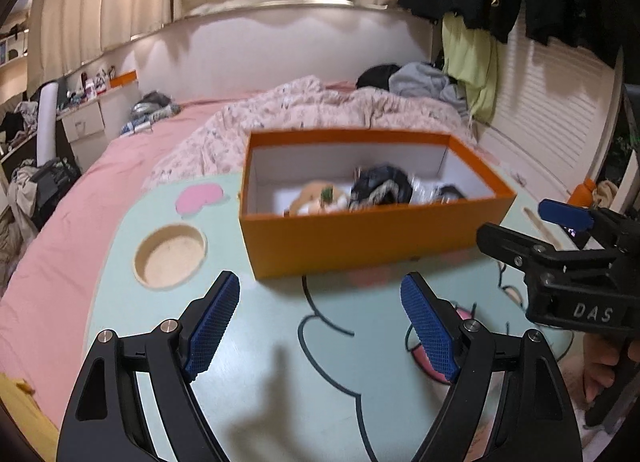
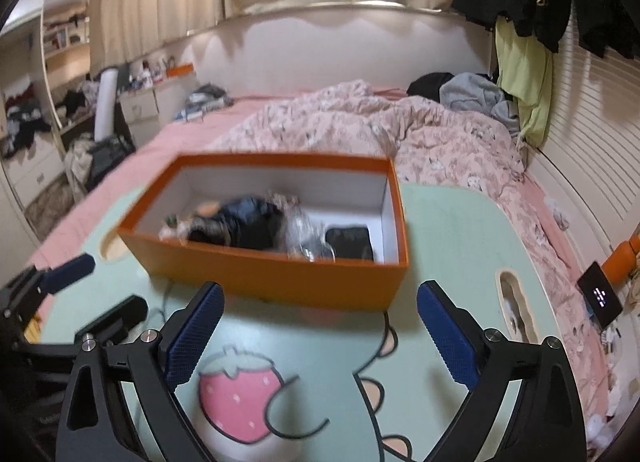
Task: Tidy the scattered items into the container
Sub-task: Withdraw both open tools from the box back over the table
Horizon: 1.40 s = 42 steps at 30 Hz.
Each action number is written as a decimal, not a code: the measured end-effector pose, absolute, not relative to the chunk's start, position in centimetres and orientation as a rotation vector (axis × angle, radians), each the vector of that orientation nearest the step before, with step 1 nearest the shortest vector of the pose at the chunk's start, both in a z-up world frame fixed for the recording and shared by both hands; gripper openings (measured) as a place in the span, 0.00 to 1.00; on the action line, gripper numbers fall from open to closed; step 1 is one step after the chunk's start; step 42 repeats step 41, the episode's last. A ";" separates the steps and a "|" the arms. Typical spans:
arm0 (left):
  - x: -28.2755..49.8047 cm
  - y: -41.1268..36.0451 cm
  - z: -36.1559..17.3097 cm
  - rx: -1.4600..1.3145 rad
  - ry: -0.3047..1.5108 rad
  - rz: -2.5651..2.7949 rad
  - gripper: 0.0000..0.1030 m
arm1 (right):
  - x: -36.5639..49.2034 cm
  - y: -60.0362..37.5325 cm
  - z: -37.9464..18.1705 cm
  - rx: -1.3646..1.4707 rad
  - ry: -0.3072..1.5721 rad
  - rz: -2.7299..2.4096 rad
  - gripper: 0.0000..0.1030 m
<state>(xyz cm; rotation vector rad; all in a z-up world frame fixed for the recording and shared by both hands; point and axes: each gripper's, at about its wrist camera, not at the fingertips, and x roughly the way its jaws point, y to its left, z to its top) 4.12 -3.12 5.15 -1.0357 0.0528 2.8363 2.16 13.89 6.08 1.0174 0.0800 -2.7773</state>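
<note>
An orange box (image 1: 360,238) with a white inside stands on the mint-green lap table (image 1: 280,362). In it lie a tan plush toy (image 1: 316,198), a dark cloth bundle (image 1: 380,186), a clear plastic wrap (image 2: 304,230) and a black flat item (image 2: 350,242). My left gripper (image 1: 320,318) is open and empty, in front of the box's near wall. My right gripper (image 2: 320,326) is open and empty, also in front of the box (image 2: 280,274). The right gripper shows at the right edge of the left wrist view (image 1: 560,238).
The table (image 2: 440,242) lies on a pink bed (image 1: 100,198) with a rumpled floral quilt (image 2: 420,130). It has a round cup recess (image 1: 170,256) at left and a slot (image 2: 516,306) at right. A black device (image 2: 600,300) lies on the bed at right.
</note>
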 end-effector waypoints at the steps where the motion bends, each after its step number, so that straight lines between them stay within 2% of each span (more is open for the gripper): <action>1: 3.9 -3.0 4.8 -1.058 0.058 2.831 0.81 | 2.0 13.9 5.6 1.045 0.088 -2.774 0.95; 7: 2.7 -3.1 3.0 -1.171 0.085 2.827 0.81 | 0.7 14.0 2.8 1.223 0.081 -2.714 0.95; 14: 1.7 -3.6 1.3 -1.287 0.063 2.821 0.81 | 0.3 13.2 1.2 1.303 0.160 -2.677 0.95; 17: 1.6 -3.5 1.0 -1.302 0.068 2.823 0.89 | 0.1 13.0 0.3 1.344 0.182 -2.660 0.97; 19: 1.3 -3.9 0.8 -1.333 0.045 2.836 1.00 | -0.1 13.3 0.0 1.358 0.154 -2.657 1.00; 22: 1.2 -4.1 0.5 -1.336 0.033 2.846 1.00 | -0.4 13.8 -0.3 1.374 0.097 -2.642 1.00; 42: 1.1 -4.3 0.3 -1.331 0.034 2.850 1.00 | -0.5 13.6 -0.3 1.373 0.097 -2.643 1.00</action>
